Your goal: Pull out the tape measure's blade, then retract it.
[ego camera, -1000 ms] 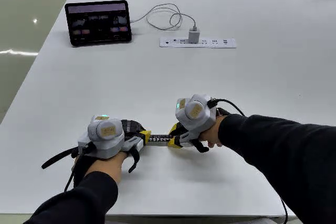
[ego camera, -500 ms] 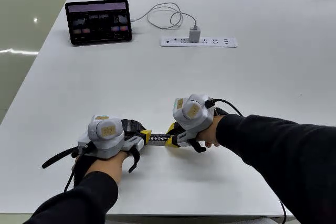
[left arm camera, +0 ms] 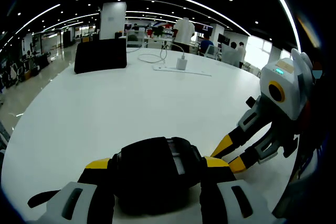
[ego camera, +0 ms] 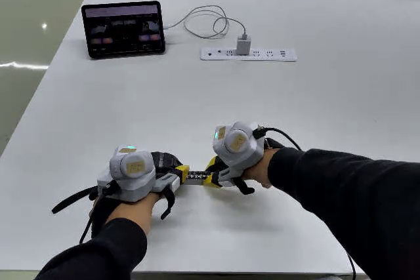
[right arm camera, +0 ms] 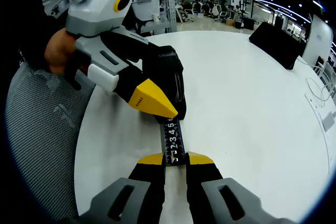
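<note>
A black tape measure case (ego camera: 165, 160) (left arm camera: 156, 174) (right arm camera: 169, 80) rests on the white table, clamped between the yellow-tipped jaws of my left gripper (ego camera: 177, 174) (left arm camera: 157, 163). A short stretch of numbered blade (right arm camera: 171, 141) (ego camera: 195, 176) runs out of the case. My right gripper (right arm camera: 174, 159) (ego camera: 211, 178) is shut on the blade's end, close to the case. In the left gripper view the right gripper (left arm camera: 278, 108) comes in from the right.
A dark tablet (ego camera: 123, 28) stands at the far left of the table. A white power strip (ego camera: 249, 54) with a plugged charger and a coiled cable (ego camera: 205, 20) lies at the back centre. The table's near edge (ego camera: 216, 268) is just below my hands.
The right gripper has moved left toward the case, and the visible stretch of blade between the two grippers has grown shorter. The left gripper has stayed in place.
</note>
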Demonstrator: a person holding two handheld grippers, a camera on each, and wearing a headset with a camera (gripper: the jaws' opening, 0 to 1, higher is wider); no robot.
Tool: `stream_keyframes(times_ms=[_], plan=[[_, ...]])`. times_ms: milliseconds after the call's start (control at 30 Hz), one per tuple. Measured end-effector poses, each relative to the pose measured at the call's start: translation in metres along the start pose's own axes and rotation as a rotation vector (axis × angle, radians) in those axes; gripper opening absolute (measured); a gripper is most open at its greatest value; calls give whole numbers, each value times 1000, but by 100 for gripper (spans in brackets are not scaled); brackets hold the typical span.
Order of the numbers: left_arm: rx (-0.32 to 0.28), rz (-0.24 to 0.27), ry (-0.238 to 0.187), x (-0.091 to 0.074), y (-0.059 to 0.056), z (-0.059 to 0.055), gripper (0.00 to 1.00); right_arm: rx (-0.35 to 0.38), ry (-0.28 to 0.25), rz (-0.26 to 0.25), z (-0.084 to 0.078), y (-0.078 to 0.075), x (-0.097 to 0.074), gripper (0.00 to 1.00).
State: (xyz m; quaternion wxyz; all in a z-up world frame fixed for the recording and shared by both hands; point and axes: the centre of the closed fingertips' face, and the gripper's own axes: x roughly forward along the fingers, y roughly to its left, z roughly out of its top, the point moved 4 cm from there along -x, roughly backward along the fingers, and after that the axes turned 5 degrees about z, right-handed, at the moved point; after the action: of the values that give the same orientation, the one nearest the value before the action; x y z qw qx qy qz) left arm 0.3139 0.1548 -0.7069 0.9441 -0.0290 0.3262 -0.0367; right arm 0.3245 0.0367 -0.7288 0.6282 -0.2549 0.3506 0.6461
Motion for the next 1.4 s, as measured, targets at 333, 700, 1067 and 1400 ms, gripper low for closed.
stream_keyframes(times_ms=[333,700,1067,1400], plan=[[4,-3,6,0,0,0,62,-35,9,13,8,2,7,10],[-10,5,1,0,1,1,62,-19,-5,11,14,1,14,11],[-9,3,-1,0,1,1,62,-30,-17,14,17,0,17,11],[-15,-1,-1,0,1,1,62,-28,-25,17,23,-1,21,11]])
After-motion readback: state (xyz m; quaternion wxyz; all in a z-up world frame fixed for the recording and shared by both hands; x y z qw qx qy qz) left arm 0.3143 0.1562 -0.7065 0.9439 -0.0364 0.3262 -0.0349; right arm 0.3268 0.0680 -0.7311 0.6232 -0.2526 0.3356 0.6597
